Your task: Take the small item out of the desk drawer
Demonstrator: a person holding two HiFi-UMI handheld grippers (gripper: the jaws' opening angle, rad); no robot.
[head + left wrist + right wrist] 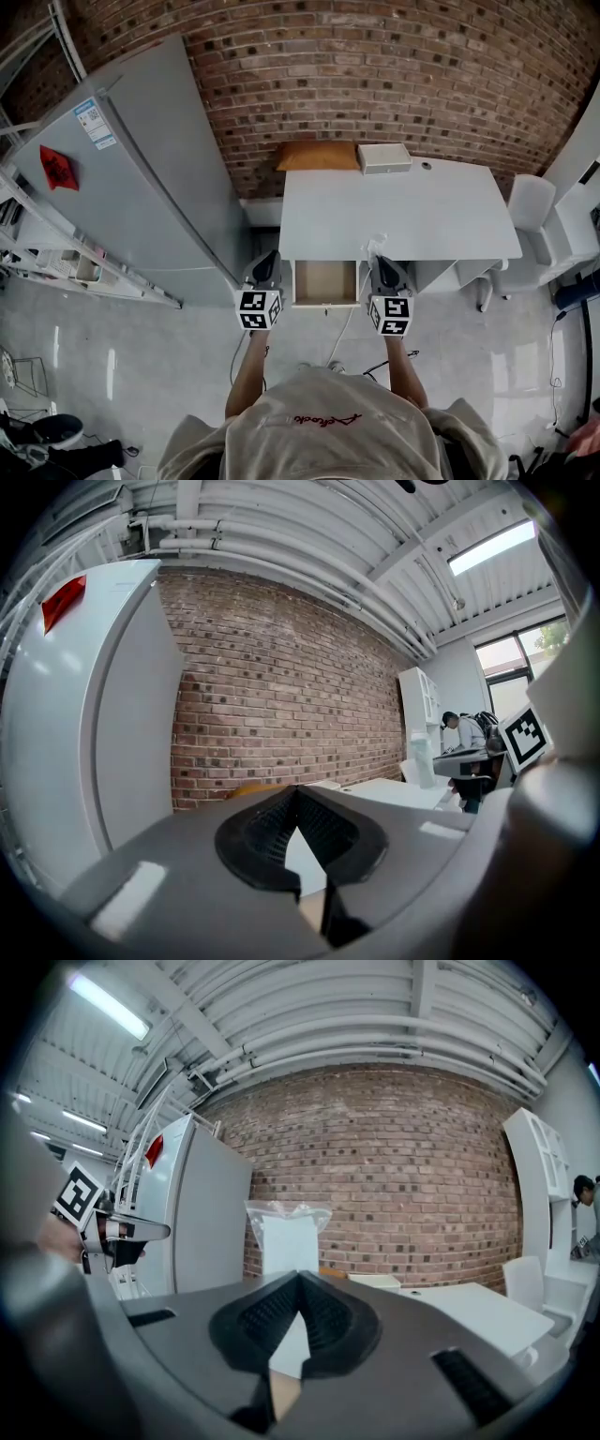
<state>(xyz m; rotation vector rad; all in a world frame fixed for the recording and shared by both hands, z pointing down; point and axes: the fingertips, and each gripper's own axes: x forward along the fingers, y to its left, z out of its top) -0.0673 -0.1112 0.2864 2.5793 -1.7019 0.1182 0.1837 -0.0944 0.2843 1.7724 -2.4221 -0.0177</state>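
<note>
Your desk (403, 211) has its drawer (325, 281) pulled out toward you, and in the head view the drawer's tan floor shows nothing lying on it. Your right gripper (298, 1283) hangs just beside the drawer's right corner. Its jaws are clamped on the small item (286, 1237), a white piece in a clear bag that sticks up above the pads. I judge the taking-out done or all but done: the item is out of the drawer and in your grip. What may be left is setting it down and perhaps pushing the drawer shut. Your left gripper (295, 794) sits at the drawer's left corner, jaws together on nothing.

The back of the drawer lies under the desktop, so you cannot rule out more in there. The item's lower end is hidden behind the jaws. What the white piece is cannot be told, and the head view shows it too small to make out.
</note>
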